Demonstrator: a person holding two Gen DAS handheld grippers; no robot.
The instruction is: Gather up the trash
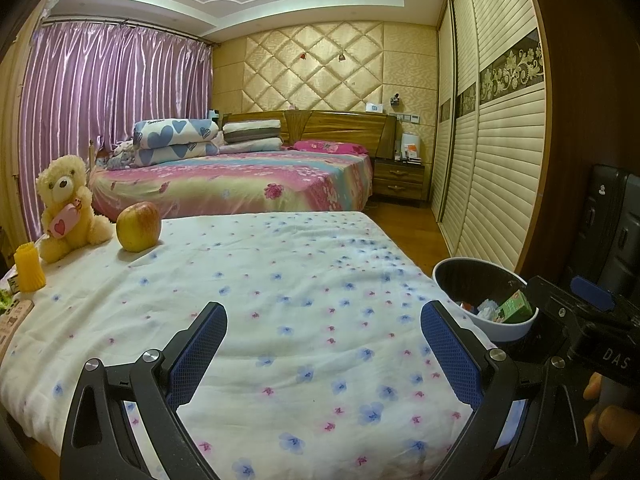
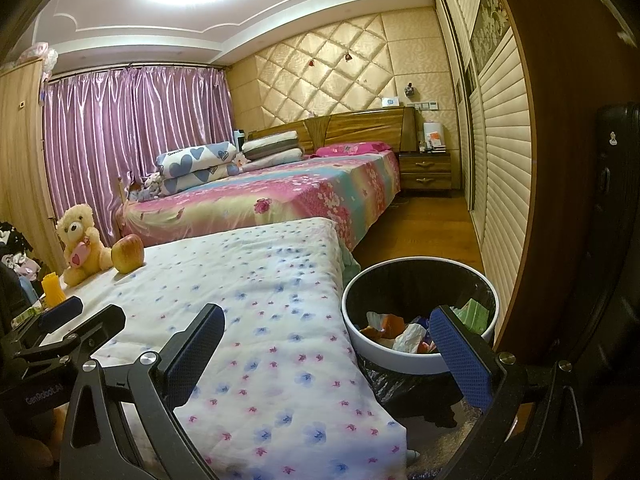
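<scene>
A white-rimmed trash bin (image 1: 516, 326) with a black liner stands on the floor beside the right edge of the flowered table cover (image 1: 280, 300). It holds a green carton (image 1: 514, 307) and crumpled paper and wrappers (image 2: 408, 334). My left gripper (image 1: 323, 320) is open and empty above the cover. My right gripper (image 2: 326, 322) is open and empty, its right finger (image 2: 460, 354) over the bin's rim (image 2: 400, 354). The right gripper's body shows at the right edge of the left wrist view (image 1: 592, 292).
At the cover's far left stand a teddy bear (image 1: 68, 208), an apple (image 1: 138, 226) and a yellow ribbed cup (image 1: 29, 266). A bed (image 1: 240, 184) lies beyond, a louvered wardrobe (image 1: 492, 160) to the right, and a dark suitcase (image 2: 616, 184) near the bin.
</scene>
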